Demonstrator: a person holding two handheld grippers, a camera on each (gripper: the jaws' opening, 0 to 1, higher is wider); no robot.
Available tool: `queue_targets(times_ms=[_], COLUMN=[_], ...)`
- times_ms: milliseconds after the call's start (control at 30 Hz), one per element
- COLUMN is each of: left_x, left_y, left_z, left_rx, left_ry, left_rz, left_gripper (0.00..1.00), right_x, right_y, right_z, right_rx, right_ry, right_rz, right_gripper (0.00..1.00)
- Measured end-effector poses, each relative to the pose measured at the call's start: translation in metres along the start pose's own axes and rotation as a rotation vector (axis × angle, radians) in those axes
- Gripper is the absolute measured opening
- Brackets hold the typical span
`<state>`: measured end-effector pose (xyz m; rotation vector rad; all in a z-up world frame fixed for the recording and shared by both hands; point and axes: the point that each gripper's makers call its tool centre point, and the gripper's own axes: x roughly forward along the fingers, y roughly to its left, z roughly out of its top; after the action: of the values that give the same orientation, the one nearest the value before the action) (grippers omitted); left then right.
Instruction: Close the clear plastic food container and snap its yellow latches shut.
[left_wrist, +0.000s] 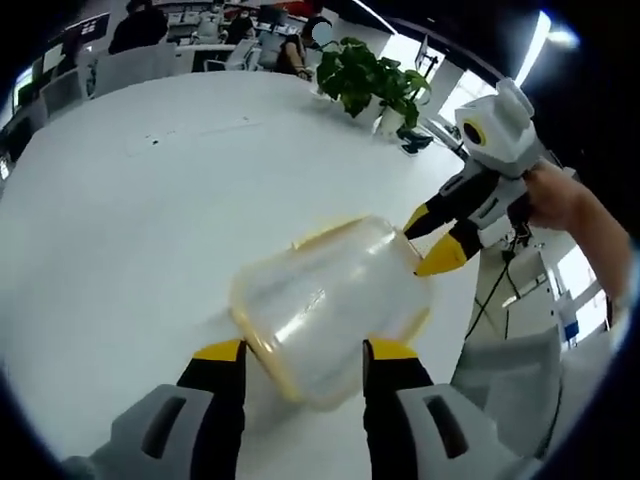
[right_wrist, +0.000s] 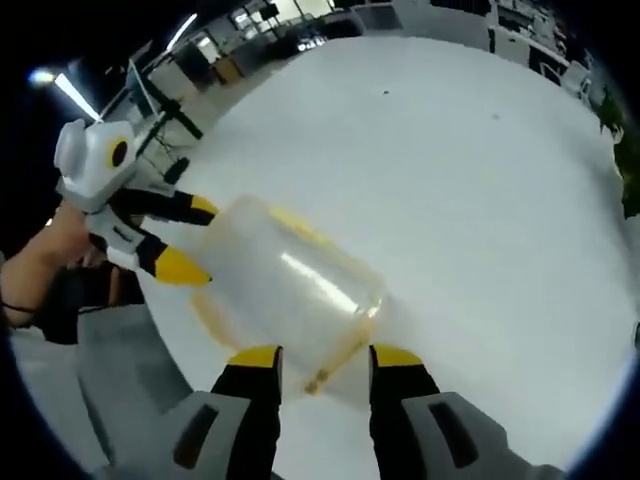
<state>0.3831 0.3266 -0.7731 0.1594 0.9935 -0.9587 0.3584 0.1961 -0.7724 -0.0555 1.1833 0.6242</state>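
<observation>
The clear plastic container with yellow trim lies tilted on the white table. Its near end sits between the yellow-tipped jaws of my left gripper, which stand wide apart, so that gripper is open. My right gripper, held by a hand, comes in from the right with its two tips straddling the container's far edge. In the right gripper view the container reaches down between the spread jaws of my right gripper, which is open. My left gripper sits at the container's left end. I cannot tell whether the lid is seated.
A potted green plant stands at the table's far edge. Office desks, chairs and seated people lie beyond it. The table edge runs close to the container on the side of the hand, with floor and cables below.
</observation>
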Motion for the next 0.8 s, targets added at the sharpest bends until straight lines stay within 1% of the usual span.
queue_targets(times_ms=[67,100,167,233,267,300,333,433,533,633,733,800], left_x=[-0.001,-0.001,-0.002,-0.003,-0.003,-0.004,-0.005,-0.005,-0.007,-0.01,-0.014,-0.018], left_y=[0.0,0.0,-0.002,-0.005,-0.006,-0.006,-0.006,-0.005,-0.004,-0.002,0.001,0.004], left_z=[0.0,0.0,0.0,-0.001,-0.002,-0.001,-0.001,-0.001,-0.002,0.001,0.005,0.009], left_rx=[0.041,0.079,0.101,0.117,0.148,0.142,0.162,0.186,0.249,0.27,0.288,0.357], left_ry=[0.004,0.006,0.008,0.016,0.02,0.015,0.018,0.029,0.051,0.05,0.05,0.056], left_rz=[-0.004,-0.005,-0.006,-0.013,-0.017,-0.009,-0.01,-0.006,0.002,0.012,0.023,0.039], left_gripper=[0.47,0.48,0.49,0.51,0.53,0.53,0.54,0.54,0.54,0.54,0.54,0.53], right_x=[-0.001,-0.001,-0.004,-0.006,-0.008,-0.009,-0.01,-0.011,-0.012,-0.013,-0.015,-0.016], right_y=[0.0,-0.001,-0.001,0.001,0.002,0.003,0.003,0.001,0.002,-0.001,0.003,0.004], right_z=[-0.002,-0.002,-0.001,-0.001,0.001,0.003,0.004,0.004,0.003,0.002,0.001,0.003], right_rx=[-0.043,-0.063,-0.111,-0.139,-0.165,-0.187,-0.212,-0.234,-0.276,-0.32,-0.367,-0.425], right_ry=[0.018,0.018,0.021,0.03,0.027,0.023,0.023,0.039,0.05,0.064,0.076,0.077], right_rz=[-0.003,-0.013,-0.022,-0.02,-0.018,-0.019,-0.025,-0.039,-0.035,-0.053,-0.05,-0.059], right_gripper=[0.35,0.37,0.38,0.38,0.38,0.38,0.38,0.38,0.38,0.38,0.38,0.38])
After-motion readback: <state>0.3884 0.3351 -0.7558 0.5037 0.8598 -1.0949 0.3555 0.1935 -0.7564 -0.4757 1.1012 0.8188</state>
